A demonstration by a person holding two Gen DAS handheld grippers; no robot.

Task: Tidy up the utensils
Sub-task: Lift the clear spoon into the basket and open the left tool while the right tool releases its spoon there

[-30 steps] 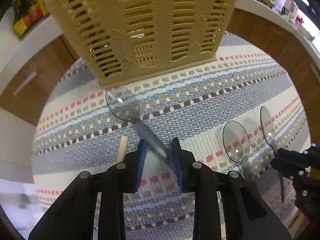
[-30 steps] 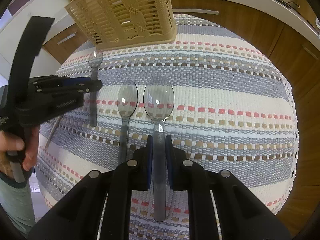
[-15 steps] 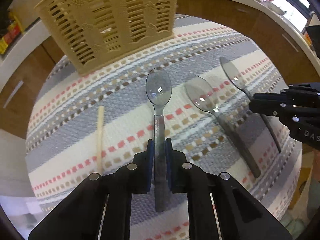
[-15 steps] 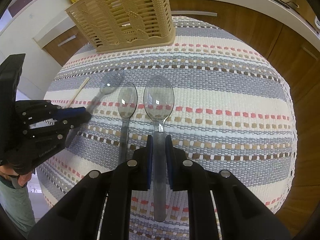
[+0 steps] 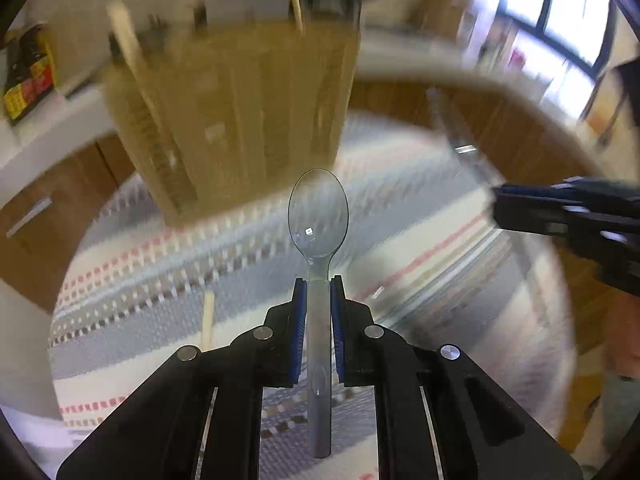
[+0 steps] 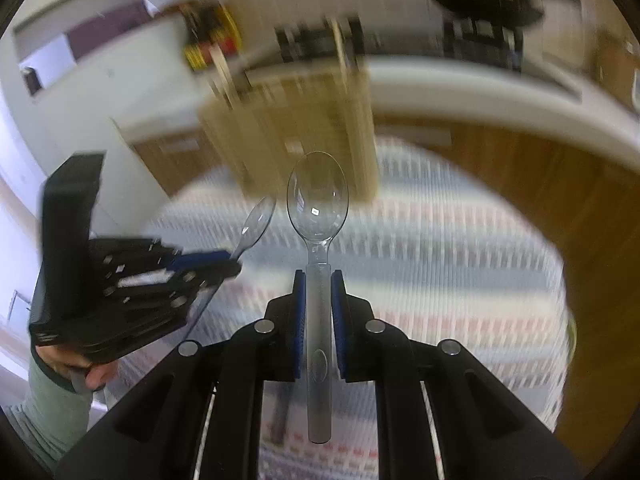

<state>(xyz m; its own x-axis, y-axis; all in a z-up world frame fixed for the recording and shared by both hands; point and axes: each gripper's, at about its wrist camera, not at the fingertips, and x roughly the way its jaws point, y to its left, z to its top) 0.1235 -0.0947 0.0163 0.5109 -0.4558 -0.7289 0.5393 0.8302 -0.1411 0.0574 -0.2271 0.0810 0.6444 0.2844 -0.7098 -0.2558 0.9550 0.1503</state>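
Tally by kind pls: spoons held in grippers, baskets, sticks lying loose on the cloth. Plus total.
spoons: 2, one in left gripper, one in right gripper
basket: 1
loose stick: 1
total: 4

No readable text in either view, motion blur kills it. Yellow/red packaging [image 5: 24, 76] at 10 o'clock in the left wrist view carries print, illegible. Same kind of yellow/red pack [image 6: 212, 36] at 11 o'clock in the right wrist view, also smeared. Oval embossed mark on the clear spoon [image 6: 319, 292] handle, too small to read.
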